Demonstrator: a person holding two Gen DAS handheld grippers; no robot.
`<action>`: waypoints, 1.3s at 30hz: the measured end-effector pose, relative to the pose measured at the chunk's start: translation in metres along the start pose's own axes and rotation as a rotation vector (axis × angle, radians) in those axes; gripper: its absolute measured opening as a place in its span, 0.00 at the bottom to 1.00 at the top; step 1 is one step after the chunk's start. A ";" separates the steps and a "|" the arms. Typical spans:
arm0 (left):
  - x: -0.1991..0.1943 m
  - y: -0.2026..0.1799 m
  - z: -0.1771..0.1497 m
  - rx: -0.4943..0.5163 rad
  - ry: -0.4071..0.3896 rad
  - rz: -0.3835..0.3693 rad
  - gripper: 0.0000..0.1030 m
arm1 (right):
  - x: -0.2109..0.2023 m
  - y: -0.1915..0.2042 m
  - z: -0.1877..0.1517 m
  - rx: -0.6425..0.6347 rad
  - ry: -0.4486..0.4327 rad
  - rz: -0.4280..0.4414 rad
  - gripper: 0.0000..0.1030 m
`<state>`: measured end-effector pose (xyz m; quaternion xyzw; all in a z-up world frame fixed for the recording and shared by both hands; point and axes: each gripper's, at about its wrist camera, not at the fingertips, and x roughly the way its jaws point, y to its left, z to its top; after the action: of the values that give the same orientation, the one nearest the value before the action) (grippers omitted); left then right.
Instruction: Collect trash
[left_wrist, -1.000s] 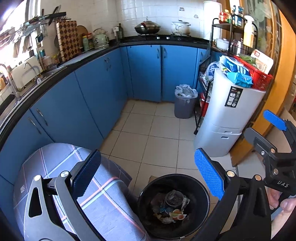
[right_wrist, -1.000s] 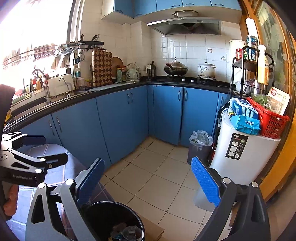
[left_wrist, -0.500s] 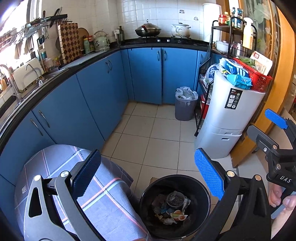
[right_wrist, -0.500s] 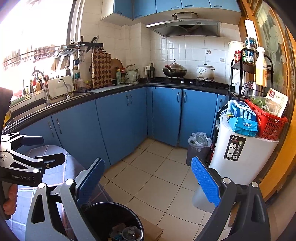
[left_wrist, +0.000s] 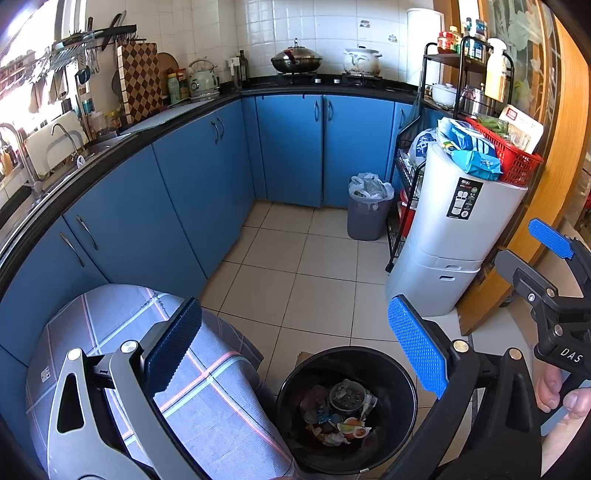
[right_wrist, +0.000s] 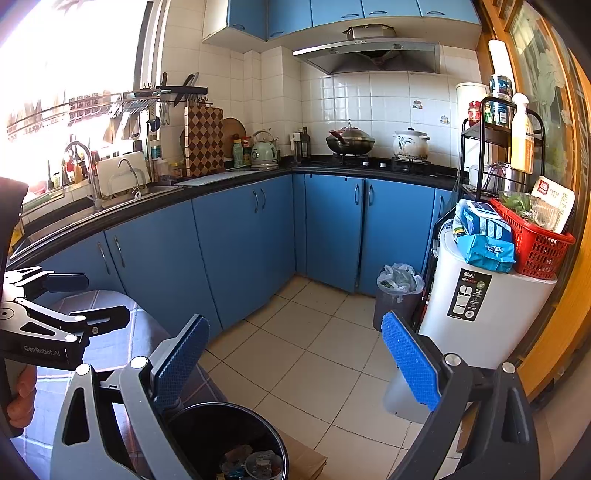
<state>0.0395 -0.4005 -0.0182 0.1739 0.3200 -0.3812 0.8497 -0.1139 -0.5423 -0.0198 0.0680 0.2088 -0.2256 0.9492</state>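
Nearest me, at the bottom of the left wrist view, my left gripper stands spread wide, its blue pads well apart with nothing between them. Below the gap, at bottom centre, sits the black trash bin, unlidded, with mixed trash lying in its bottom, including a clear cup and scraps of wrapper. At the lower left, touching the bin's side, a grey checked cloth drapes over a rounded form. At the right edge of that view my right gripper appears side-on, a hand gripping its handle.

In the right wrist view, my right gripper is likewise wide open and empty; the black bin shows at bottom centre beneath its left finger. Mid-frame lies bare tiled floor. Farther back, right of centre, a small grey bin lined with a plastic bag stands just beside a white cylindrical container that carries a red basket. Blue cabinets close the background.
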 end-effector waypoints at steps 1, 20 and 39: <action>0.000 -0.001 0.000 0.000 -0.001 0.000 0.96 | 0.000 0.000 0.000 0.001 0.000 0.001 0.90; -0.001 -0.001 0.000 0.001 0.003 -0.007 0.96 | -0.001 0.001 0.001 -0.001 0.000 -0.003 0.89; -0.003 0.000 0.003 -0.004 0.007 -0.026 0.96 | -0.001 0.000 0.000 0.002 0.001 -0.001 0.90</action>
<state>0.0390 -0.4010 -0.0143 0.1696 0.3262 -0.3911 0.8437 -0.1149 -0.5420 -0.0192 0.0688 0.2089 -0.2263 0.9489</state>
